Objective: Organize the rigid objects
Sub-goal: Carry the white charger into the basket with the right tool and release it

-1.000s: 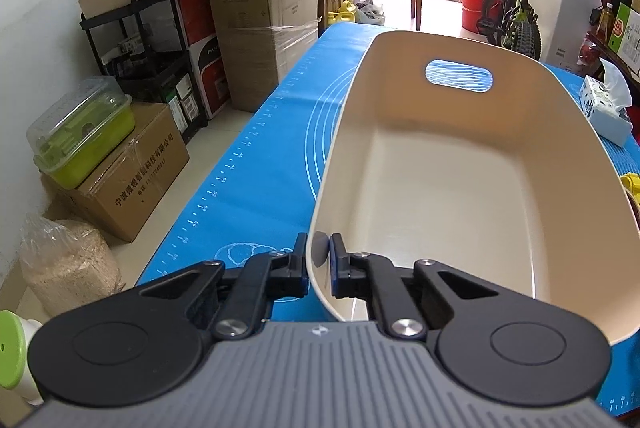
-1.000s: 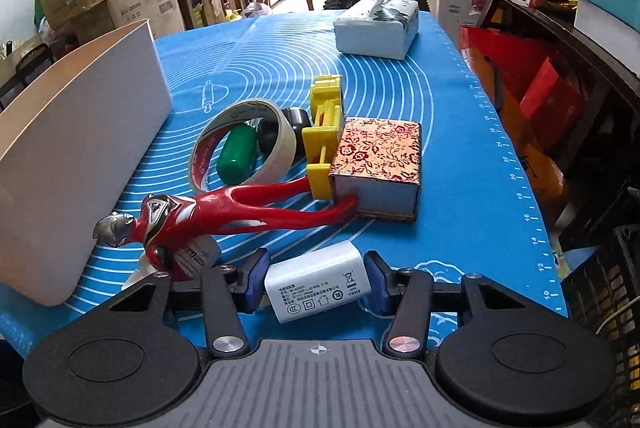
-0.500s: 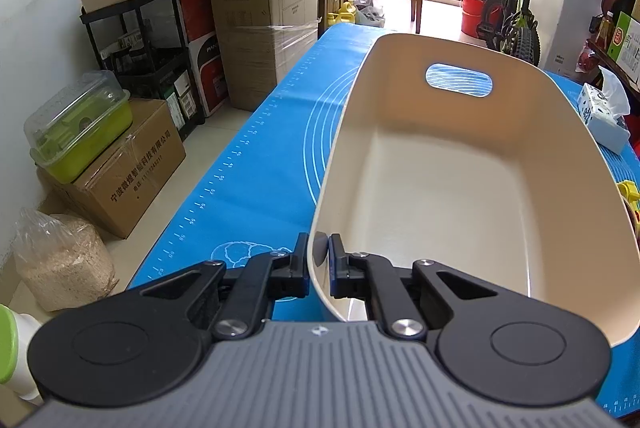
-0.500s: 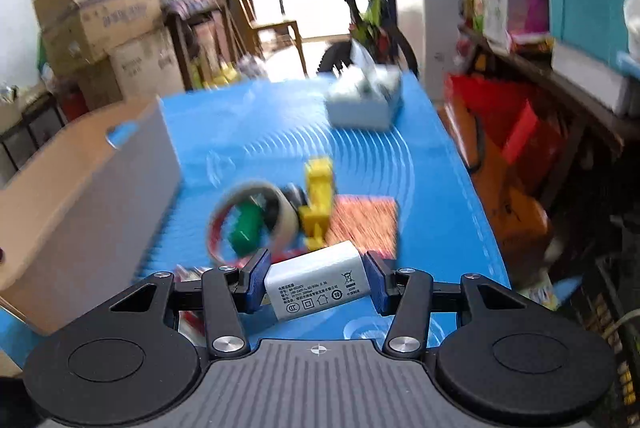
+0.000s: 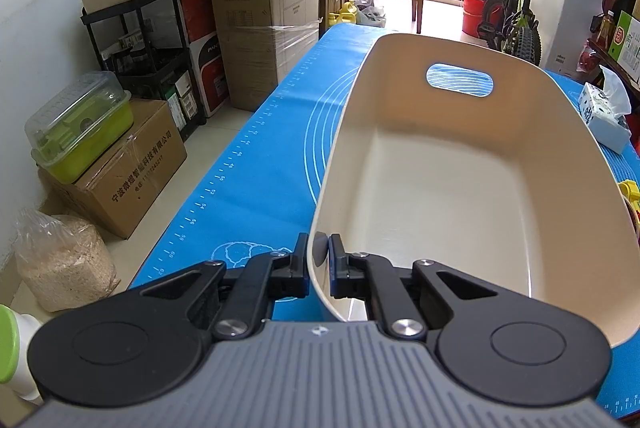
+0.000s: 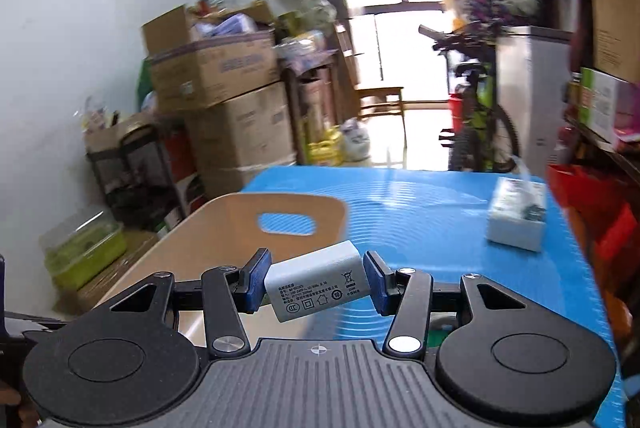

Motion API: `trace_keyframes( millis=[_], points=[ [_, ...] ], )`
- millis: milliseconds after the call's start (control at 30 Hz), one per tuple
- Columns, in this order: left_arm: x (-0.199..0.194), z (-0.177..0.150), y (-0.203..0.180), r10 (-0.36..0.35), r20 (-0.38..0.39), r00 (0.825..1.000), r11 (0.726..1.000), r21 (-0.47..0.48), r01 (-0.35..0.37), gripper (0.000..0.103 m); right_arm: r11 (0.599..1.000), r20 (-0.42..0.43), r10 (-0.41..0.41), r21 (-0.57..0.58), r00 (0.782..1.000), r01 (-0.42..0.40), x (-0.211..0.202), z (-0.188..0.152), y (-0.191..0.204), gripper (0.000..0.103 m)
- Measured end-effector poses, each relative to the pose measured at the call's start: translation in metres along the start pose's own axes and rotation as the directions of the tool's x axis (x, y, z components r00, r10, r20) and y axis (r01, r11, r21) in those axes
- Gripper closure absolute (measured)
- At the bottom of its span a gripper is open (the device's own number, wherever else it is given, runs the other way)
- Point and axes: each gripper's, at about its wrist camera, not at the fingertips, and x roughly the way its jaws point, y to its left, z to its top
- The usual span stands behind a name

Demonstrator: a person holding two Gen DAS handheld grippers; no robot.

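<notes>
My left gripper is shut on the near rim of a large beige tub, which stands on the blue mat with nothing in it. My right gripper is shut on a white charger block and holds it up in the air, above the mat and just right of the tub. The tub's far wall has an oval handle hole. The other loose objects are out of the right wrist view.
A white tissue box sits at the mat's far right, also in the left wrist view. A yellow object peeks past the tub's right wall. Cardboard boxes, a black rack and a bicycle stand beyond the table.
My right gripper has lifted the charger block off the mat and swung up and left toward the tub; the toys have dropped out of view. The left gripper has kept its hold on the rim.
</notes>
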Motion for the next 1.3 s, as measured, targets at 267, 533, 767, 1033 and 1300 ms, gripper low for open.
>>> trace_keyframes(
  millis=[267,533,767,1033,1300],
  points=[
    [0.0,0.0,0.0,0.001,0.001,1.0,1.0,0.005,-0.001,0.092,0.983,-0.128,0.029,-0.177,0.991,-0.052,0.05,-0.016,0.076,0.048],
    [0.0,0.001,0.0,0.003,0.002,1.0,1.0,0.007,-0.003,0.092,0.966,-0.302,-0.023,-0.254,0.953,-0.057,0.083,-0.042,0.095,0.048],
    [0.0,0.001,0.0,0.007,0.004,1.0,1.0,0.006,-0.008,0.092,0.968,-0.341,-0.025,-0.243,0.94,-0.063,0.082,-0.038,0.096,0.042],
    [-0.001,0.002,0.0,0.005,0.005,1.0,1.0,0.003,-0.005,0.092,0.992,-0.265,0.049,-0.103,0.963,-0.078,0.053,-0.016,0.075,0.027],
    [-0.001,0.001,0.0,0.006,0.005,1.0,1.0,0.003,-0.006,0.092,0.996,-0.192,0.0,0.093,0.981,0.019,0.007,0.001,0.006,0.024]
  ],
)
